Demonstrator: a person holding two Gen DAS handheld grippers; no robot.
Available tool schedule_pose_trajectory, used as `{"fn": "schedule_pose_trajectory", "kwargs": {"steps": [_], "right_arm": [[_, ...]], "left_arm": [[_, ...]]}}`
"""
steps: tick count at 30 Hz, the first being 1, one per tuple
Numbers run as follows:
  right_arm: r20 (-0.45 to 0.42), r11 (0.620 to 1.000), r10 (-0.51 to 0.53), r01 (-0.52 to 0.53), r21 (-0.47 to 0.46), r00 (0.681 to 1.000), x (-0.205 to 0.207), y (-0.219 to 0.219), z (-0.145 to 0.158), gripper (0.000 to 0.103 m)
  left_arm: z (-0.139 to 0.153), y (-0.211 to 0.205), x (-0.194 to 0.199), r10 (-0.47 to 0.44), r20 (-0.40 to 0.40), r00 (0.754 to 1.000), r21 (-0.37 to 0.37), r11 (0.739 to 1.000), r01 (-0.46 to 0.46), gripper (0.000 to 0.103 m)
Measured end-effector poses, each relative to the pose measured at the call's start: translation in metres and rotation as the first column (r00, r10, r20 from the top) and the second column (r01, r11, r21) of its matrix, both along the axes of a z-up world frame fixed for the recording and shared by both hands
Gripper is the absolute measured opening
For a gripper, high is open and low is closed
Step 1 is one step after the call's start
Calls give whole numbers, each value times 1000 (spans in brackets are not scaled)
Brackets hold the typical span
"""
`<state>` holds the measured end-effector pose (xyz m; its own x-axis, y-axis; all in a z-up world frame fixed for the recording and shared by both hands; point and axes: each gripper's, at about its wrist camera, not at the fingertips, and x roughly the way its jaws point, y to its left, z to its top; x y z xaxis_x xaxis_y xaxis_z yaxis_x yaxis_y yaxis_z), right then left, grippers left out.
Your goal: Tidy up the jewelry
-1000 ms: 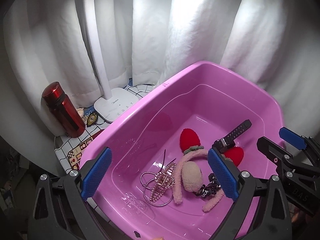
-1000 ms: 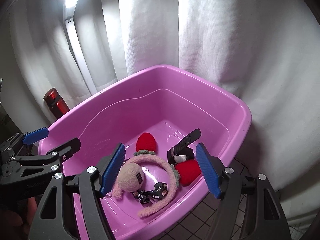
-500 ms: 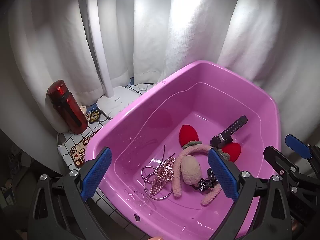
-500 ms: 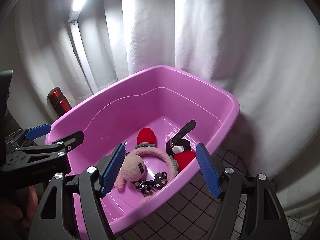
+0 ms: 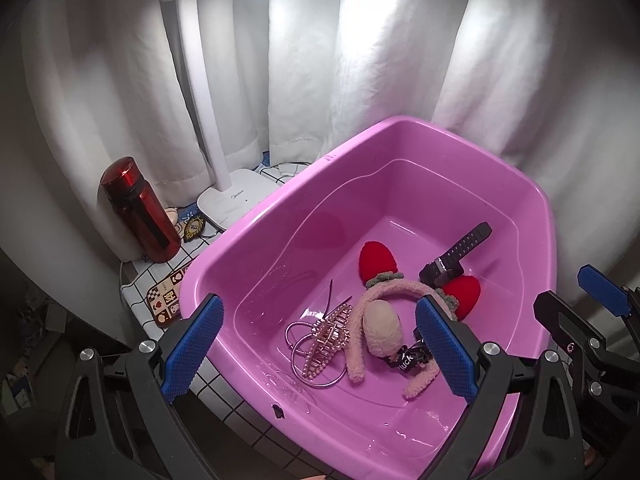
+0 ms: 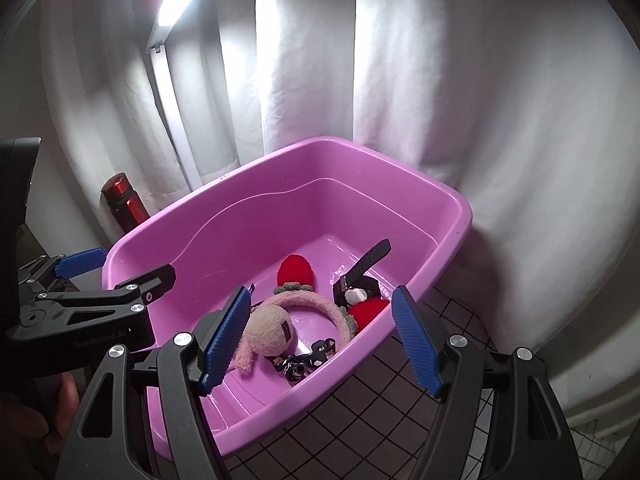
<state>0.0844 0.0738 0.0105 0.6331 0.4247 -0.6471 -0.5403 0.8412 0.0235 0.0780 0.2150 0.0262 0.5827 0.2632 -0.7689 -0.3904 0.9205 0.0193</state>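
Just ahead of and below both hand-held grippers sits one pink plastic tub point(image 5: 532, 200), and all the jewelry is piled on its floor. The left hand-held gripper point(image 5: 320, 344) has its blue pads spread wide with nothing pinched, hovering over the tub's near rim. The right hand-held gripper point(image 6: 320, 336) is spread wide too, empty, over the tub's near side.

Count of what's in there: one fluffy pink headband point(image 5: 384, 320) with two red ears on it, lying between the left pads in that view; one gold claw clip point(image 5: 326, 338) on top of two thin silver hoops point(image 5: 308, 356), just inside the left pad; one black watch point(image 5: 452, 266) farther out, leaning on the right-hand red ear; one black strap with "luck" on it point(image 5: 408, 356) close to the right pad.

Off past the tub's left side, on the checkered bench point(image 5: 216, 380): one red bottle point(image 5: 140, 212) and one white desk lamp point(image 5: 236, 196).
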Motion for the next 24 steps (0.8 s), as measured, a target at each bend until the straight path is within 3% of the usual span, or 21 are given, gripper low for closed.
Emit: {"fn": "schedule_pose_trajectory", "kwargs": {"steps": [24], "right_arm": [[11, 1000, 13, -13, -17, 1000, -10, -2, 3, 70]], "left_arm": [[3, 0, -6, -5, 2, 1000, -6, 1000, 5, 95]]}}
